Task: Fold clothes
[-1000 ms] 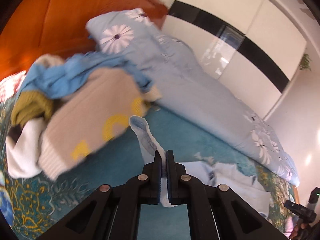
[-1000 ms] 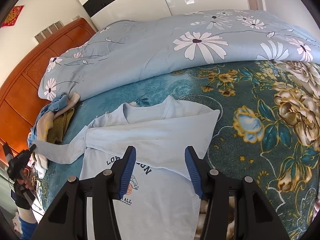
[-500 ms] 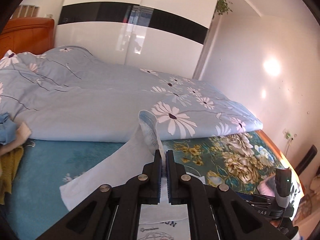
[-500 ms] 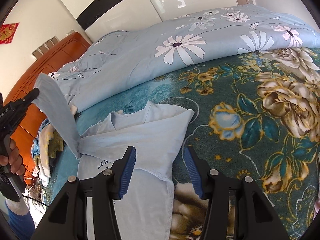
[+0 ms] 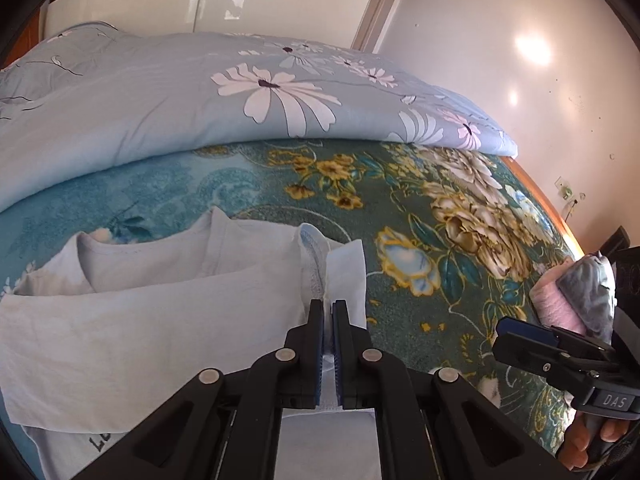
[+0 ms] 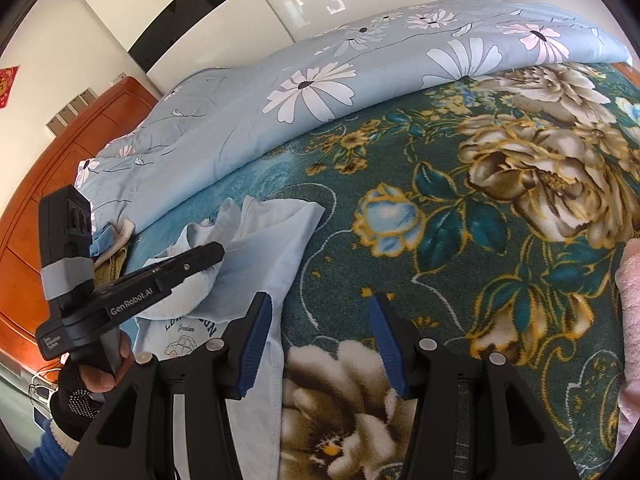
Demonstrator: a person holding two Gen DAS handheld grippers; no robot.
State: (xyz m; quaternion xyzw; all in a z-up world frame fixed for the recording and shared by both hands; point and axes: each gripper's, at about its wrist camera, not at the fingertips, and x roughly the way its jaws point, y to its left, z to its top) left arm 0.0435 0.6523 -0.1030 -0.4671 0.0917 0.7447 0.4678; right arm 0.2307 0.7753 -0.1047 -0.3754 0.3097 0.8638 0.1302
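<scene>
**A:** Two tongs at work, so why only one grip?

**B:** Needs only one. Pinches the sleeve cuff (image 5: 346, 268) in the left tongs (image 5: 329, 308), pressed together on the fabric. Leaves the right tongs (image 6: 320, 306) spread and gripping nothing, low at 6 o'clock beside the shirt's side edge.

**A:** And where does the shirt (image 5: 140, 320) lie?

**B:** Lies flat on the floral bedspread (image 5: 440, 220), collar toward 12 o'clock, printed chest toward 6. Holds the sleeve stretched across the chest, cuff out at the 3 o'clock edge.

**A:** Why grip by the cuff?

**B:** Probably to steer the whole sleeve from its far end and lay it inside the body outline, squaring the shirt for later folds.

**A:** And why keep the right tongs off the cloth?

**B:** Likely to avoid pinning it, and to stand ready for the hem or side edge.

**A:** Anything else placed on purpose?

**B:** Seems so. Has the daisy duvet (image 5: 120, 100) bunched along 12 o'clock, probably to free a flat patch. Shows pink and grey pieces (image 5: 560, 300) at 3 o'clock, possibly finished. Shows a loose pile (image 6: 114, 256) at 9 o'clock in the right view, near the wooden headboard (image 6: 24, 240).
</scene>
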